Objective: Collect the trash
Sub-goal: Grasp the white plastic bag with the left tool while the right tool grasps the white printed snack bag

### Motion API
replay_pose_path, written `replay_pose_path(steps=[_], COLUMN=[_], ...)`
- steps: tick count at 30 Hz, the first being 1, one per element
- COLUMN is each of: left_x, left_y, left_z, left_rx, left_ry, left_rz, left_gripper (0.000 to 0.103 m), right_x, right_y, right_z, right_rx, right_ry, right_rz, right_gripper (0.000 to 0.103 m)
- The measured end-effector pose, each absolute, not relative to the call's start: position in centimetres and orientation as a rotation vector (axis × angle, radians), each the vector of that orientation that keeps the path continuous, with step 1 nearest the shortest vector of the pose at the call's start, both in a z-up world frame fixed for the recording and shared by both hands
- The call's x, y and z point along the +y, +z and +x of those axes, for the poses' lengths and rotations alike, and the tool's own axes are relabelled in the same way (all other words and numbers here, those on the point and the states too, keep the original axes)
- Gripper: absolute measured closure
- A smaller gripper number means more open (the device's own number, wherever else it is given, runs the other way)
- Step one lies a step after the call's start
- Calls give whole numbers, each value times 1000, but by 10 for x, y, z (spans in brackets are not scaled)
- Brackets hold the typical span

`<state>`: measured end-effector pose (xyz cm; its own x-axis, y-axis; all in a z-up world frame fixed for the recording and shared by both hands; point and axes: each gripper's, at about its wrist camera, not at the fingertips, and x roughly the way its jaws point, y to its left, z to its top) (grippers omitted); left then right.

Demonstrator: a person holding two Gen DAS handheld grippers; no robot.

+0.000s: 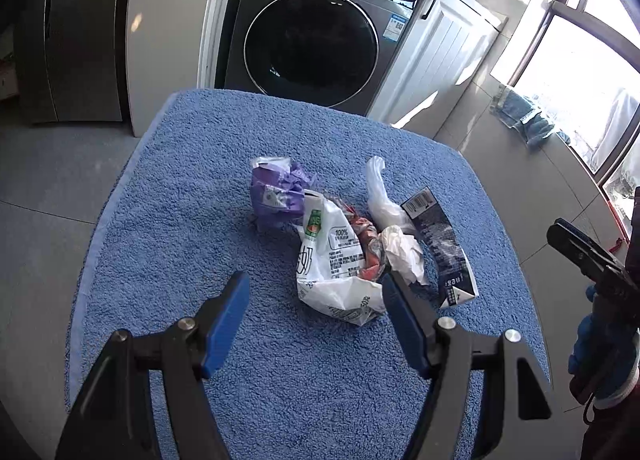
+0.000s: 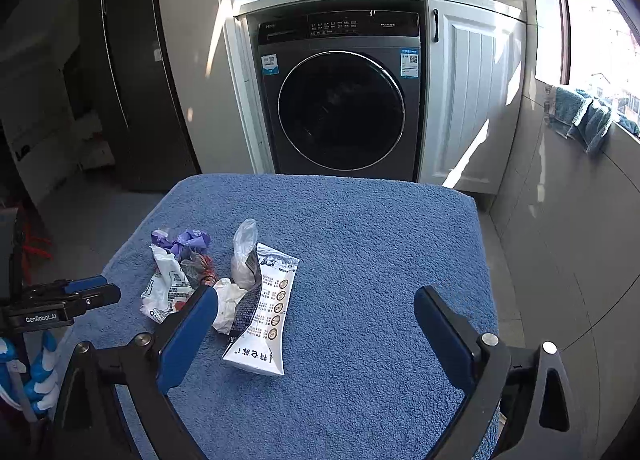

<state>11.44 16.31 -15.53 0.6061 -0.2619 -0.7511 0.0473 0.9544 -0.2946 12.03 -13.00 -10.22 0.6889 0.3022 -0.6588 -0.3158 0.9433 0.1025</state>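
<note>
A small heap of trash lies on a blue towel (image 1: 192, 188) (image 2: 380, 240). It holds a crumpled purple wrapper (image 1: 276, 192) (image 2: 188, 239), a white printed bag (image 1: 332, 264) (image 2: 164, 288), a red wrapper (image 1: 368, 244), a clear plastic bag (image 1: 380, 196) (image 2: 244, 252), a crumpled white tissue (image 1: 404, 252) (image 2: 228, 300) and a flat dark-and-white packet (image 1: 444, 244) (image 2: 264, 320). My left gripper (image 1: 314, 278) (image 2: 108, 290) hangs open just before the white bag, touching nothing. My right gripper (image 2: 316, 292) (image 1: 560, 232) is open above the towel, its left finger over the tissue and packet.
A dark front-loading washing machine (image 1: 312, 48) (image 2: 340, 108) stands behind the towel, beside a white cabinet door (image 2: 468, 100). A dark fridge (image 1: 80, 40) is at the left. Blue cloths (image 2: 584, 116) hang on the window sill at the right. Gloved hands (image 1: 600, 360) hold the grippers.
</note>
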Motion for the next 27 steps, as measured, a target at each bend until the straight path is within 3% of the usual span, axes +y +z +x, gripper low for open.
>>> replay_pose_path(steps=[11, 14, 19, 20, 22, 27], left_x=[137, 132, 126, 126, 127, 132], left_y=[-199, -205, -203, -203, -202, -203], left_z=[151, 149, 146, 144, 141, 130], left_rx=[1023, 1039, 1028, 1025, 1020, 1030], left_ry=[-245, -262, -260, -257, -252, -260], left_rz=[-220, -215, -212, -211, -218, -284], left_gripper=[36, 37, 40, 42, 46, 71], right_x=[-89, -84, -89, -90, -91, -90], right_y=[-165, -178, -193, -194, -193, -192], right_z=[166, 173, 175, 174, 171, 160], right_rx=[881, 915, 954, 957, 953, 954], right_ry=[488, 506, 531, 544, 577, 620], right_rz=[-11, -3, 60, 83, 102, 107], right_gripper=[8, 13, 32, 35, 50, 58])
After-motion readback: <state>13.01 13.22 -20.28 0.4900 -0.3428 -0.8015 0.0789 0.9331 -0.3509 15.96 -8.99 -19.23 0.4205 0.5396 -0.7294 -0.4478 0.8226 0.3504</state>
